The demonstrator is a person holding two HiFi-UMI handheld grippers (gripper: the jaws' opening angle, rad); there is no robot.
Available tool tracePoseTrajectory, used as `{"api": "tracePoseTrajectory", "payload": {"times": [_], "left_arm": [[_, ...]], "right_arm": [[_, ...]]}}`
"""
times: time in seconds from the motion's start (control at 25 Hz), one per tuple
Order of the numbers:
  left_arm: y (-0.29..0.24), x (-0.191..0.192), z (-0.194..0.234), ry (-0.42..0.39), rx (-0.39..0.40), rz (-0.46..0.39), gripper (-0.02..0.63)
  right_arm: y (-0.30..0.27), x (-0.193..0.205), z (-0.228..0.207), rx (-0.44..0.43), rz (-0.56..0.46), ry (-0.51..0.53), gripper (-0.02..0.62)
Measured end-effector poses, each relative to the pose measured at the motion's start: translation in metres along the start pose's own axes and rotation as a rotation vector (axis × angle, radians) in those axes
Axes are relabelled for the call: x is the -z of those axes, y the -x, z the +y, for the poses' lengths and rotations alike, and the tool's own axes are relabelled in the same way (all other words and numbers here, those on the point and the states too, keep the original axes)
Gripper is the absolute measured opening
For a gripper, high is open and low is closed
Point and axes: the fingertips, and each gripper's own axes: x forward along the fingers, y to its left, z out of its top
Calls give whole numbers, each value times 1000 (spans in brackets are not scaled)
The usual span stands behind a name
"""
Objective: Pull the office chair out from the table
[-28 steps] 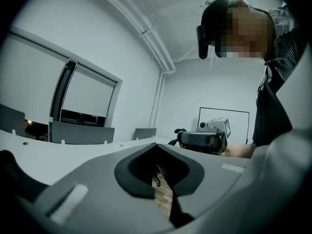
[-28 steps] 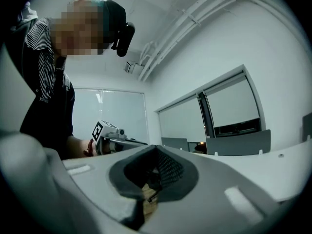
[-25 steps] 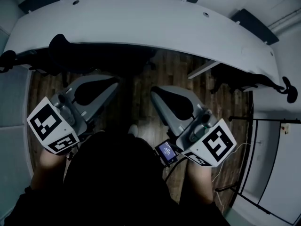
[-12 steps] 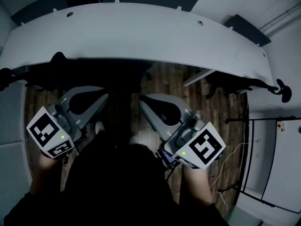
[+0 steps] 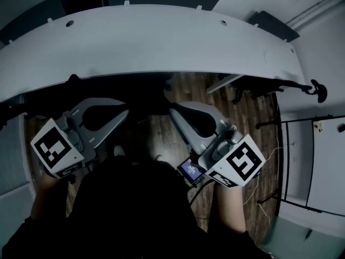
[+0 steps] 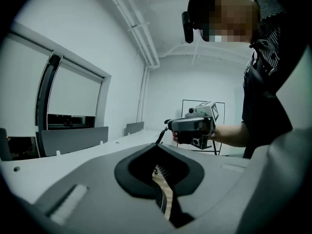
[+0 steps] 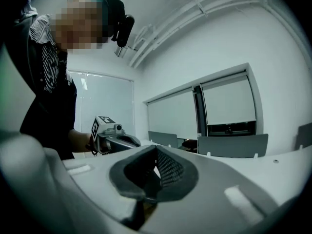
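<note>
A broad white tabletop (image 5: 161, 42), smooth and curved along its near edge, spans the far side. Below it lies a dark wood-plank floor (image 5: 161, 131), open on the near side where the person stands. The black office chair (image 5: 145, 97), its back a fine mesh, sits tucked at the tabletop's near edge, between the two grippers. The grey left gripper (image 5: 125, 114) and right gripper (image 5: 173, 112) each have jaws together, clamping nothing.

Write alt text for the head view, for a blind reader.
Seen from above, the person's left gripper and right gripper, both shut and empty, point toward a dark office chair tucked under a curved white table. Wood floor shows between them.
</note>
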Motion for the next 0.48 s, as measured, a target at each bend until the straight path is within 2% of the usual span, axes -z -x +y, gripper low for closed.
{"api": "tracePoseTrajectory", "payload": {"times": [0.24, 0.48], "left_arm": [[21, 16, 10, 14, 113, 40, 3], [40, 33, 11, -1, 169, 73, 3]], "right_arm": [[-16, 4, 13, 92, 15, -25, 2], [-27, 14, 35, 131, 53, -34, 3]]}}
